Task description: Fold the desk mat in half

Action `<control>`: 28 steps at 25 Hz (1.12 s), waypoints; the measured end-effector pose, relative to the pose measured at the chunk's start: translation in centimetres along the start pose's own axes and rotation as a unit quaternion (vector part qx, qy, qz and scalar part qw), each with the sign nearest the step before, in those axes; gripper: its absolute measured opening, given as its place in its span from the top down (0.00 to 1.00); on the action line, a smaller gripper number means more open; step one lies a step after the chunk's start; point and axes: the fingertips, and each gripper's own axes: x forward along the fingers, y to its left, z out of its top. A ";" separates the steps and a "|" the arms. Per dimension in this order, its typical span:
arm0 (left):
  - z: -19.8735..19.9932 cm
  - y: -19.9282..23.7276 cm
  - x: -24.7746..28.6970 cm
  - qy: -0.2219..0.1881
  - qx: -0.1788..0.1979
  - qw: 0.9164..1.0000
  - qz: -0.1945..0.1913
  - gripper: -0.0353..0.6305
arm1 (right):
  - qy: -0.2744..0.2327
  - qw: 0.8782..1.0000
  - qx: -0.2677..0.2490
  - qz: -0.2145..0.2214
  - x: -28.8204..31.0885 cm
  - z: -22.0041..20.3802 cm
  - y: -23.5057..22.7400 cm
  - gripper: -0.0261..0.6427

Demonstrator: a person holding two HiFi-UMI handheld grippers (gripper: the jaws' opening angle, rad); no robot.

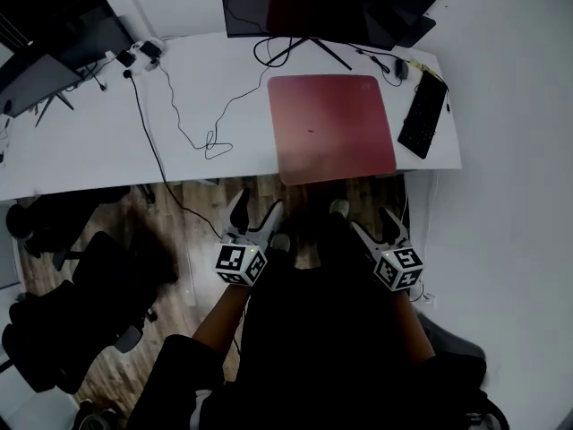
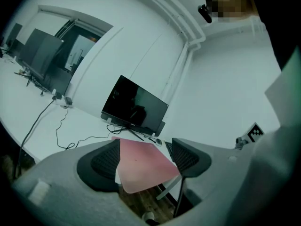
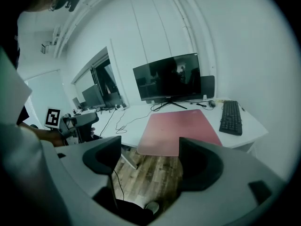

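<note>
Plainly, the fold has not begun. The red desk mat (image 1: 331,128) lies flat and unfolded on the white desk (image 1: 107,141), in front of the monitor (image 1: 313,3) and just left of the black keyboard (image 1: 423,115). Its near edge appears to hang slightly past the desk's front edge.

Both grippers are held low, close to the person's body and well apart from the desk. The left gripper (image 1: 253,215) has its jaws spread wide with nothing between them. Its own view shows only the far-off mat (image 2: 141,166) and wooden floor through the gap. The right gripper (image 1: 376,227) is likewise wide open and empty, and its view looks past the jaws at the mat (image 3: 181,128) and the keyboard (image 3: 230,118).

I judge this to be the approach step, before any contact. The next move calls for bringing both grippers forward to one edge of the mat. The overhanging near edge looks like the easiest place to get a jaw underneath. Each gripper would take a spot toward one corner, close on the thin sheet, and carry that edge over to meet the opposite one. A loose black cable (image 1: 192,128) lies left of the mat, clear of the fold.
</note>
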 end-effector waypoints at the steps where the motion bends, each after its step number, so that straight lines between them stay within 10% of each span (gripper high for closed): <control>1: 0.1 0.0 0.0 -0.001 0.001 1.000 0.003 0.45 | -0.001 1.000 -0.003 0.004 0.3 0.3 0.0 0.41; 28: 2.4 2.6 10.9 -0.026 -0.027 0.971 0.236 0.45 | 0.025 0.982 -0.049 0.183 17.2 13.1 -12.3 0.41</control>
